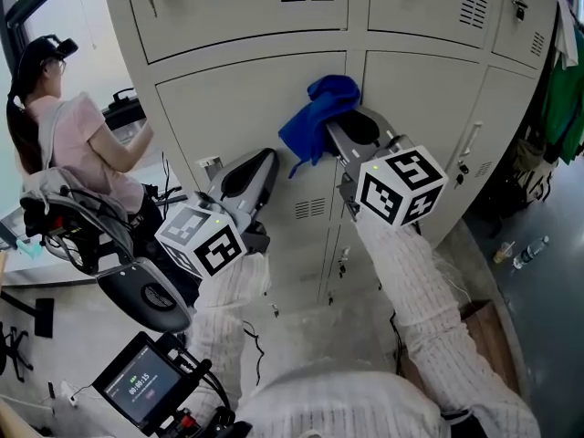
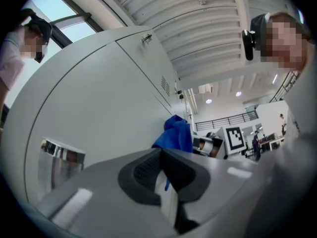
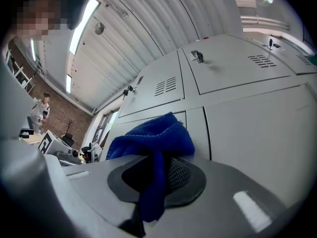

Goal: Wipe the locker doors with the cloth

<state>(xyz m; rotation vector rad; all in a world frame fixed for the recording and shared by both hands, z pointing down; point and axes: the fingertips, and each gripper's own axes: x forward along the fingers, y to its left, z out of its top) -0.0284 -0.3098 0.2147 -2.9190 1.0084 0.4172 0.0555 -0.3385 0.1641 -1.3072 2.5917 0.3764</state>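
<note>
Grey floor (image 1: 558,336), lockers (image 1: 246,108) standing on it, bottle (image 1: 530,252) lying nearby

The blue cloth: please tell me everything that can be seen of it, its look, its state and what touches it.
The blue cloth is deep blue, soft and of a knitted-looking weave. It is crumpled into a loose bundle, not spread flat. The right gripper is shut on it: the bundle bulges out beyond the tips, and a narrow tail hangs down between the dark pads. It sits up against the pale locker door, near the seam to the next door, and seems to press on it.
</note>
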